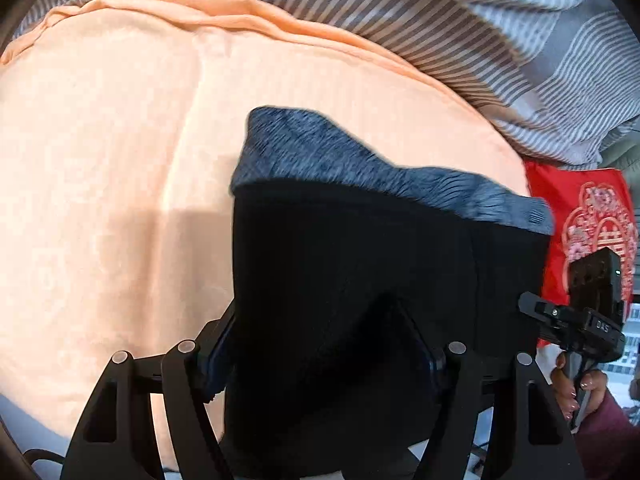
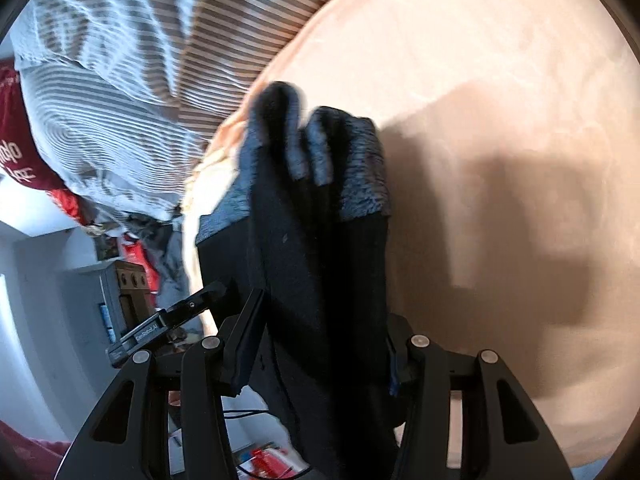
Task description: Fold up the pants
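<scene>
The black pants (image 1: pixel 360 264) with a grey knit waistband (image 1: pixel 360 160) hang over the orange bed cover (image 1: pixel 120 160). My left gripper (image 1: pixel 324 344) is shut on the black cloth, which drapes over its fingers and hides the tips. My right gripper (image 2: pixel 316 344) is shut on a bunched fold of the same pants (image 2: pixel 320 240), whose waistband (image 2: pixel 360 168) points away from me. The right gripper's body (image 1: pixel 580 320) shows at the right edge of the left wrist view; the left gripper's body (image 2: pixel 168 320) shows at the left of the right wrist view.
A grey striped quilt (image 1: pixel 480 40) lies bunched at the far side of the bed, also in the right wrist view (image 2: pixel 120 100). A red cushion (image 1: pixel 588 216) lies by the bed's edge. Shelves and clutter (image 2: pixel 128 280) stand beyond the bed.
</scene>
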Available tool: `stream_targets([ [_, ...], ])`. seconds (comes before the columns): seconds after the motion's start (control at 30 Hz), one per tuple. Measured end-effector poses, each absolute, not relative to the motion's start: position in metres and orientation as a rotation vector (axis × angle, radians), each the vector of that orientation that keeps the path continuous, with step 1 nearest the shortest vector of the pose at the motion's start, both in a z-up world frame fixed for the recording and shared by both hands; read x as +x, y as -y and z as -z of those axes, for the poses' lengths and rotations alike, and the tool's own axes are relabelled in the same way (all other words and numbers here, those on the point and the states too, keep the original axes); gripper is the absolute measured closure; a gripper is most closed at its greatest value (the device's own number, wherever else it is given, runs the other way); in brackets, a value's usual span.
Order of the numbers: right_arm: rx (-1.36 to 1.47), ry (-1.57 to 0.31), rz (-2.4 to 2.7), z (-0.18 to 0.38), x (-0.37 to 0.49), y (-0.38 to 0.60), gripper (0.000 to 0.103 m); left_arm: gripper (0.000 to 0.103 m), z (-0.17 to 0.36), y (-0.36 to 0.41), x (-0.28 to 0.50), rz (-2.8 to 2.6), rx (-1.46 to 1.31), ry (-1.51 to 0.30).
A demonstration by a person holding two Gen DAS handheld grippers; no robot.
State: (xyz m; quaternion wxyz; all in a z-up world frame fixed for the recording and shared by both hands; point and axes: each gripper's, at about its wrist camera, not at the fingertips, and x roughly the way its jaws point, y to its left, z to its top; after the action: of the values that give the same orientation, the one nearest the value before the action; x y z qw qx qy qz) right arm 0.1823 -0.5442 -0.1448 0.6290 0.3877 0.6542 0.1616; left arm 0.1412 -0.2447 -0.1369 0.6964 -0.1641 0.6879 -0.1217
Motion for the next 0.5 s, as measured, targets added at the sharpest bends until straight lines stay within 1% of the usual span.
stream_targets([
  [0.07,0.871,-1.479,-0.323,0.148,0.180,0.545,0.042,0.030,0.141,0.243,0.139,0.275,-0.387,-1.526],
  [0.17,0.791,-1.455,-0.264,0.145,0.177,0.544,0.038,0.016,0.146,0.240,0.134,0.253,-0.388,-1.519],
  [0.23,0.711,-1.440,-0.232,0.139,0.176,0.539,0.035,0.016,0.149,0.239,0.133,0.242,-0.388,-1.518],
  [0.3,0.597,-1.441,-0.174,0.133,0.177,0.533,0.027,0.016,0.143,0.241,0.131,0.215,-0.351,-1.508],
  [0.33,0.546,-1.447,-0.140,0.131,0.177,0.533,0.020,0.016,0.140,0.244,0.130,0.201,-0.321,-1.502],
  [0.37,0.504,-1.453,-0.112,0.129,0.177,0.530,0.017,0.012,0.137,0.248,0.130,0.184,-0.285,-1.496],
  [0.4,0.481,-1.457,-0.091,0.127,0.178,0.528,0.016,0.009,0.134,0.252,0.130,0.153,-0.227,-1.487],
  [0.5,0.399,-1.460,-0.032,0.118,0.179,0.523,0.012,0.009,0.124,0.258,0.126,0.109,-0.130,-1.464],
])
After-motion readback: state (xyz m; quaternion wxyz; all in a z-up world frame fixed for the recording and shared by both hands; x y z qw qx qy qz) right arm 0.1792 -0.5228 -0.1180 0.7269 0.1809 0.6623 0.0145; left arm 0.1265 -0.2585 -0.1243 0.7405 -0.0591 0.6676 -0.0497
